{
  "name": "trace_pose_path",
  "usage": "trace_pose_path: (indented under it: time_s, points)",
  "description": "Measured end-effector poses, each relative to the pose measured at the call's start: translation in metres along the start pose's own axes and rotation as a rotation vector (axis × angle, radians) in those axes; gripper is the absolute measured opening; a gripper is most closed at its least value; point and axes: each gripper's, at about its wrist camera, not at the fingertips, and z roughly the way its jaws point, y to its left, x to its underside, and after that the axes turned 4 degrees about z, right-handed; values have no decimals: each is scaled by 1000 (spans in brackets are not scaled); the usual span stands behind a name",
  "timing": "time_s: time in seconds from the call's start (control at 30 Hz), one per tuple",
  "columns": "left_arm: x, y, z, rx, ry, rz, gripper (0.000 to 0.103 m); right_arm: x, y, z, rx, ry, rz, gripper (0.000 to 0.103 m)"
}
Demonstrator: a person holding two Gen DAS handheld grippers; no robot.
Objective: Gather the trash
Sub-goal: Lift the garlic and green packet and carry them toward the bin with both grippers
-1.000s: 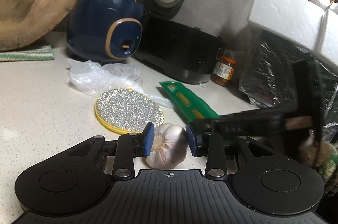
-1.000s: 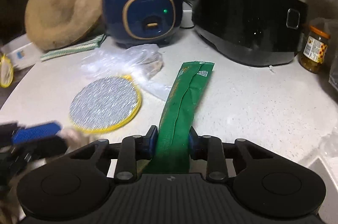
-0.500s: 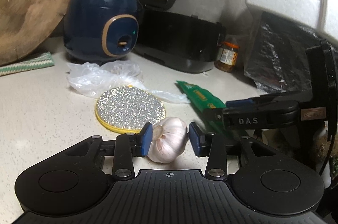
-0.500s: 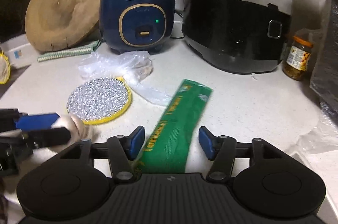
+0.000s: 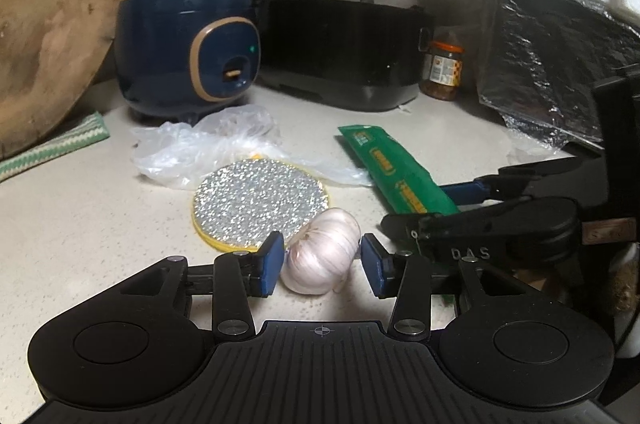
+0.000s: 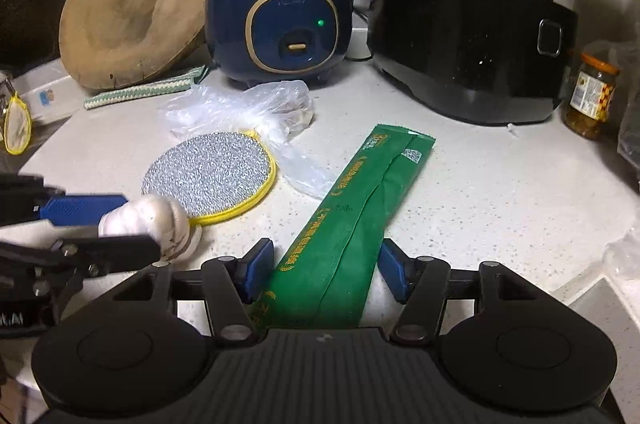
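Left gripper (image 5: 322, 262) sitting open around garlic bulb (image 5: 322, 252), pads clear of it; right gripper (image 6: 326, 274) open astride green wrapper (image 6: 360, 207).

Speckled white countertop (image 6: 500, 191), grey wall behind. Wrapper lying flat, long, creased, pointing far-right. Silver scouring pad (image 5: 260, 201) and clear plastic bag (image 5: 200, 147) lying left; blue cooker (image 6: 280, 11), black cooker (image 6: 472, 43), jar (image 6: 592, 95) standing far.

A long green wrapper (image 6: 352, 224) carries yellow print. The garlic bulb (image 5: 322, 252) is white with a pale purple tinge. The round scouring pad (image 6: 208, 177) is glittery silver, edged yellow. The rice cooker (image 6: 280, 15) is navy with tan trim. The worktop (image 6: 500, 191) is speckled off-white.
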Motion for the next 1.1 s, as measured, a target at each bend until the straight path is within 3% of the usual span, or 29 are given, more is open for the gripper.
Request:
trace_pose_path:
  time_s: [0.17,0.23,0.33,0.43,0.53,0.67,0.87,1.1]
  points:
    - [-4,-3,11,2,53,28,48,0,-7,-6,-13,8,30,58]
    - [-3,1,18,24,110,5,44,0,-10,-7,-15,11,43,56]
    - [-1,9,18,55,115,-62,44,-1,-12,-7,-19,10,44,47]
    - [3,15,16,56,92,-136,43,0,-11,-10,-25,4,40,29]
    - [5,19,6,45,28,-164,43,-1,-11,-20,-33,9,54,20]
    - [8,17,-12,5,-39,-144,43,1,-6,-44,-45,-34,44,18]
    - [12,14,-32,25,-101,-179,43,10,2,-67,-94,-56,17,17]
    - [23,-20,-74,128,-164,-124,43,31,1,-108,-136,-113,36,17]
